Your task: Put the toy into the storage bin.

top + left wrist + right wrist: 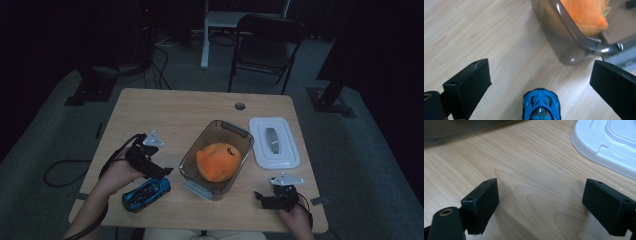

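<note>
A blue toy car (145, 193) lies near the table's front left edge. My left gripper (161, 175) hovers just above and behind it, open. In the left gripper view the car's nose (541, 105) sits between the wide-spread jaws, touching neither, around my left gripper (540, 70). A clear grey container (235, 129) in the middle holds an orange plush toy (218, 161); its corner (564, 47) and the plush toy (584, 15) lie ahead to the right. My right gripper (276, 194) rests open at the front right, nothing between the jaws of my right gripper (541, 187).
A white lid (274, 142) lies flat right of the container, and the lid (609, 142) is ahead of the right gripper. The wooden table (175, 115) has a cable hole (240, 106) at the back. A folding chair (267, 45) and cables stand beyond it.
</note>
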Motion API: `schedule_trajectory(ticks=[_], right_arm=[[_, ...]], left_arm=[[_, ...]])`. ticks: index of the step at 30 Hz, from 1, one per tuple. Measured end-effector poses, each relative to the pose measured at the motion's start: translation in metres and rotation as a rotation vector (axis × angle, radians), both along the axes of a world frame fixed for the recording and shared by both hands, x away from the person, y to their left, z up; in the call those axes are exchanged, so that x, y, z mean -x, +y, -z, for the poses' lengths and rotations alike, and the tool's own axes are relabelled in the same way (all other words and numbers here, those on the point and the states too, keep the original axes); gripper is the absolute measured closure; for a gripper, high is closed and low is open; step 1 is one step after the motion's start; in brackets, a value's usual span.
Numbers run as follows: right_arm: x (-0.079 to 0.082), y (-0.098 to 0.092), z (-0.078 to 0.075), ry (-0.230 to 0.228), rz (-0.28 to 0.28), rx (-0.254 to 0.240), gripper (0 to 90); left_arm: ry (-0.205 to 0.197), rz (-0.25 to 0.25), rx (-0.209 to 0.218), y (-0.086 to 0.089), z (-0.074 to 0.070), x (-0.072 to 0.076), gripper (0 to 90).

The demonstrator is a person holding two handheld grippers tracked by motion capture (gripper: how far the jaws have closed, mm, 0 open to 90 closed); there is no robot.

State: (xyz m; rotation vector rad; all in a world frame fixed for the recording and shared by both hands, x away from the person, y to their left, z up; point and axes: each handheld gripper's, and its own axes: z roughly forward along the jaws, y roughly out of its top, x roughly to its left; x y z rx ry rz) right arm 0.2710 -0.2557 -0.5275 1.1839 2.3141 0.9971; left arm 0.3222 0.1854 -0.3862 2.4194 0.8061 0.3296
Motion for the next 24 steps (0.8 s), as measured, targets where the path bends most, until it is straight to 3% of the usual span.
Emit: schedule_trajectory(ticks=[4,10,18,24], right_arm=[[0.000,0.000,0.000,-0.001,-0.001,0.001,13.3],[0.000,0.000,0.000,0.001,0.002,-0.001,13.3],[0.000,0.000,0.000,0.001,0.001,-0.001,13.3],[0.000,0.000,0.000,0.001,0.001,0.000,13.2]], left_arm=[[0.019,-0.008,-0.014,0.008,0.009,0.003,3.8],[0.054,-0.038,0.004,0.024,0.025,0.008,3.9],[0.073,-0.053,-0.013,0.033,0.047,0.020,3.8],[0.084,-0.031,-0.064,0.033,0.060,0.028,3.9]])
